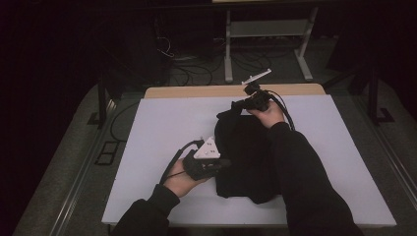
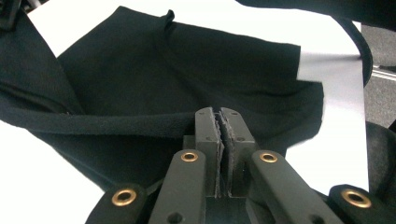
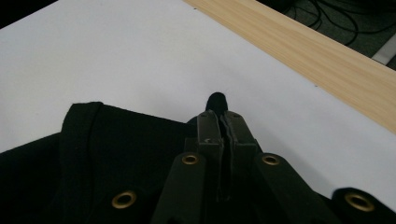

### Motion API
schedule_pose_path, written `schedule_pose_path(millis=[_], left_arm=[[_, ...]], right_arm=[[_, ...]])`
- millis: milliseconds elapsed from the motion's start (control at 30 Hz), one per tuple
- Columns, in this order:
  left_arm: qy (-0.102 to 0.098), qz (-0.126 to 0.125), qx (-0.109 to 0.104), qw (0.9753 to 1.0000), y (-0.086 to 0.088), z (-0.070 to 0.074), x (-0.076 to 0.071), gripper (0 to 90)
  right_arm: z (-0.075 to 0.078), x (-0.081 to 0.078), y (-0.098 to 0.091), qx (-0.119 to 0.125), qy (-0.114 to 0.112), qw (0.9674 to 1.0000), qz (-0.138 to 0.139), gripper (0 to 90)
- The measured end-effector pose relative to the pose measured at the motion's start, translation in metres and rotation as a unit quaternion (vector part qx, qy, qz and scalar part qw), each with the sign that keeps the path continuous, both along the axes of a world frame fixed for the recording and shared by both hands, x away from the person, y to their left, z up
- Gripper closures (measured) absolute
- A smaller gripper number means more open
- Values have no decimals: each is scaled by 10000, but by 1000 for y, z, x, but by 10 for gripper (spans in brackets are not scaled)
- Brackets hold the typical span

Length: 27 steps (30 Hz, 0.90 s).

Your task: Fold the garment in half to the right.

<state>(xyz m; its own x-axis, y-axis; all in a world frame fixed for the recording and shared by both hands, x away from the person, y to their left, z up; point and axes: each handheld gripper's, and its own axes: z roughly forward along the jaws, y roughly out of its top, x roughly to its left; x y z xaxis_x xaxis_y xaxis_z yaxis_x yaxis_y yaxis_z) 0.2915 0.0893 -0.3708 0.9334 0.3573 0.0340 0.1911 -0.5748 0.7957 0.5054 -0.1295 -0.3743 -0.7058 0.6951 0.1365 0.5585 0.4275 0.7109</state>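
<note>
A: Item one, left gripper [image 1: 223, 163]?
B: Jaws pressed together, pinching a fold of the black garment [image 1: 246, 157]. In the left gripper view a thin layer of cloth sits between the pads and a hemmed edge runs off to the left of them. Held in the person's left hand [image 1: 183, 179], near the front edge of the white board [image 1: 162, 123], at the garment's left side.

A: Item two, right gripper [image 1: 242, 104]?
B: Jaws likewise clamped shut on the garment, at its far end. In the right gripper view a small tuft of black cloth pokes out past the tips. Held in the right hand [image 1: 268, 114], close to the board's far edge.

A: Item three, the garment itself?
B: Black fabric, bunched, lying on the middle of the board, running from the far edge toward the front edge. Stitched hems show in both gripper views. The right sleeve [image 1: 300, 172] of the person lies across its right side.

A: Item four, what carries it?
B: White board on a wooden table [image 1: 196, 92]; a strip of pale wood shows along the far edge. Beyond it, grey floor with cables [image 1: 192, 69] and a white metal stand [image 1: 268, 29].
</note>
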Motion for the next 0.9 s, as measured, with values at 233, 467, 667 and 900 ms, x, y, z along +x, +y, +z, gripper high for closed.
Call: schedule_pose_path(millis=[233,467,667,900], left_arm=[[-73,-154,69,9998,-18,4,2,858],[-55,-297,92,9995,-38,3,5,858],[-52,-392,116,9991,-51,3,5,858],[-38,-456,99,9989,-64,3,9,857]], right_arm=[[-2,-6,-19,82,-27,9999,-95,854],[-6,-9,-40,155,-6,9996,-255,854],[-8,-10,-54,172,-34,9993,-344,854],[-12,-13,-66,185,-70,9989,-420,854]])
